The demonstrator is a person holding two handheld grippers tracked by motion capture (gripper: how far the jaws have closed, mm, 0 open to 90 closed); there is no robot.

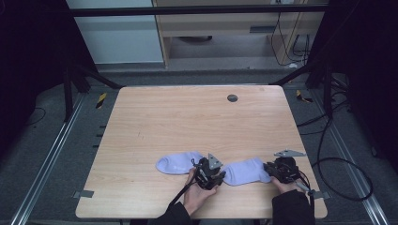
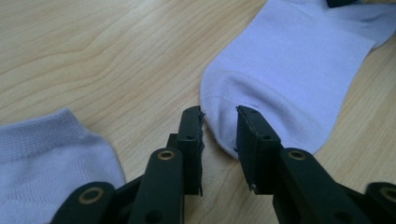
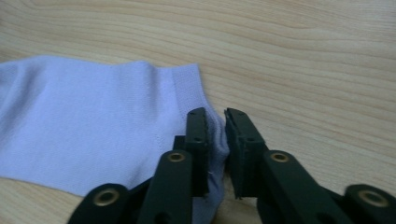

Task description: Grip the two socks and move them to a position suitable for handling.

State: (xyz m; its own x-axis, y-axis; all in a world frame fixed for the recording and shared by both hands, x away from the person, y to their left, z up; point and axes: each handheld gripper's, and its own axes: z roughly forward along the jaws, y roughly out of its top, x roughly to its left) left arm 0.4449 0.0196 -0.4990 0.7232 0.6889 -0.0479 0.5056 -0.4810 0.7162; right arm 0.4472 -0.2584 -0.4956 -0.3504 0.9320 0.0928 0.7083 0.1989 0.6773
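Observation:
Two pale lavender socks lie end to end near the front edge of the wooden table [image 1: 187, 117]. The left sock [image 1: 178, 163] [image 2: 42, 158] lies flat, with no jaw on it. My left gripper [image 1: 221, 177] [image 2: 219, 116] sits at the toe of the right sock [image 1: 246, 171] [image 2: 289, 65]. Its jaws straddle the toe tip, which lies flat between them with a gap showing. My right gripper [image 1: 268, 172] [image 3: 215, 116] is at the other end of that sock [image 3: 93, 121], shut on the ribbed cuff, whose fabric is bunched between the pads.
A dark round grommet [image 1: 232, 98] sits at the back of the table. Both hands work close to the front edge. Cables [image 1: 338, 159] trail on the floor to the right, and black frame struts [image 1: 70, 89] stand at both back corners.

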